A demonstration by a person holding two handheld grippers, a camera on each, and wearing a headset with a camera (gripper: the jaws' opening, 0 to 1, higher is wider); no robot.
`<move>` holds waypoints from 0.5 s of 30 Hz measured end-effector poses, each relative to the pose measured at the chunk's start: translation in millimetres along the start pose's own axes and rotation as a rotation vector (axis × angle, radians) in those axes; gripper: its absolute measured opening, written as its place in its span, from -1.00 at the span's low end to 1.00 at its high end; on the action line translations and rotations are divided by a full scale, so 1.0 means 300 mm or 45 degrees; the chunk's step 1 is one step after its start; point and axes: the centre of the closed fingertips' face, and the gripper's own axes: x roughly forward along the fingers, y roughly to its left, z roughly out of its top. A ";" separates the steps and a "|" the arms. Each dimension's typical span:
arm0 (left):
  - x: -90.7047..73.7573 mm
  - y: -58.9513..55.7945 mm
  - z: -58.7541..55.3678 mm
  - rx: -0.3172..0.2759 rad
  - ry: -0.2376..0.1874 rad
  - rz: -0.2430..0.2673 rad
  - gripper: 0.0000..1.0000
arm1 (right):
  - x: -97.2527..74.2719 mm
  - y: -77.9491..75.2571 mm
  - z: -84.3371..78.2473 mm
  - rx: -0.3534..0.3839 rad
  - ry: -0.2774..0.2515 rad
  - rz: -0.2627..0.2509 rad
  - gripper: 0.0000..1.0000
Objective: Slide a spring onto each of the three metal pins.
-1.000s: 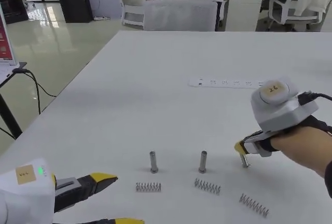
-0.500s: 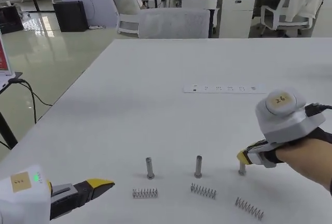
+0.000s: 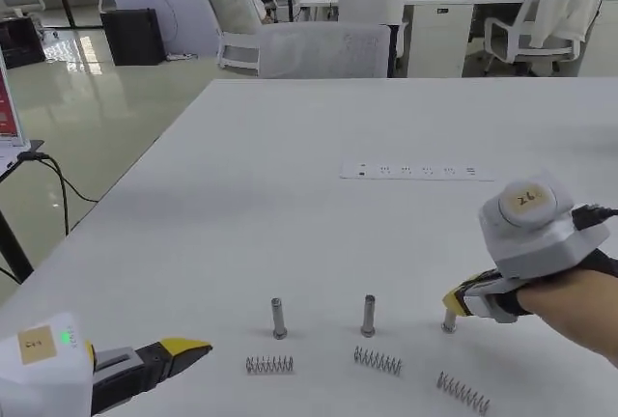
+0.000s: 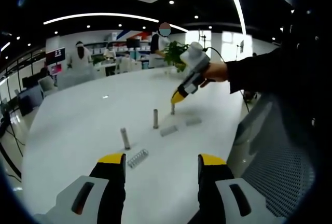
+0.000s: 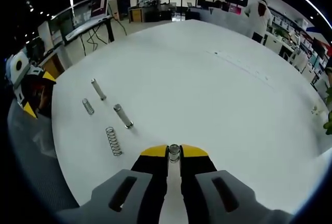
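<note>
1. White and wide, your smooth table top (image 3: 290, 195) has a long white power strip (image 3: 415, 171) lying far back on it. Grey office chairs (image 3: 323, 50) stand behind the table.
2. Three short silver metal pins stand up in a row near you. They are the left pin (image 3: 278, 319), the middle pin (image 3: 368, 315) and the right pin (image 3: 449, 321).
3. Three small silver coil springs lie flat on the table, one just in front of each pin. They are the left spring (image 3: 269, 365), the middle spring (image 3: 378, 361) and the right spring (image 3: 462, 392). Each spring lies apart from its pin.
4. Your right gripper (image 5: 174, 150) is black with yellow tips. It is squeezed tight around the top of the right pin, which stands upright on the table.
5. Your left gripper (image 4: 162, 159) hangs low over the near left part of the table. Its jaws are spread wide with nothing between them. It is well apart from the left pin and the left spring.
</note>
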 end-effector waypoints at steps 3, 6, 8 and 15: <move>-0.002 0.003 0.001 -0.001 -0.002 0.004 0.02 | -0.001 0.001 0.001 0.001 -0.002 0.000 -0.89; -0.001 0.004 0.002 -0.002 -0.002 0.004 0.02 | -0.002 0.000 -0.001 0.003 -0.003 0.003 -0.89; 0.000 0.004 0.003 -0.002 -0.003 0.004 0.02 | -0.004 -0.002 -0.003 0.000 -0.002 0.002 -0.89; 0.001 0.003 0.003 -0.004 -0.004 0.005 0.02 | -0.006 -0.002 -0.005 -0.013 -0.011 0.002 -0.89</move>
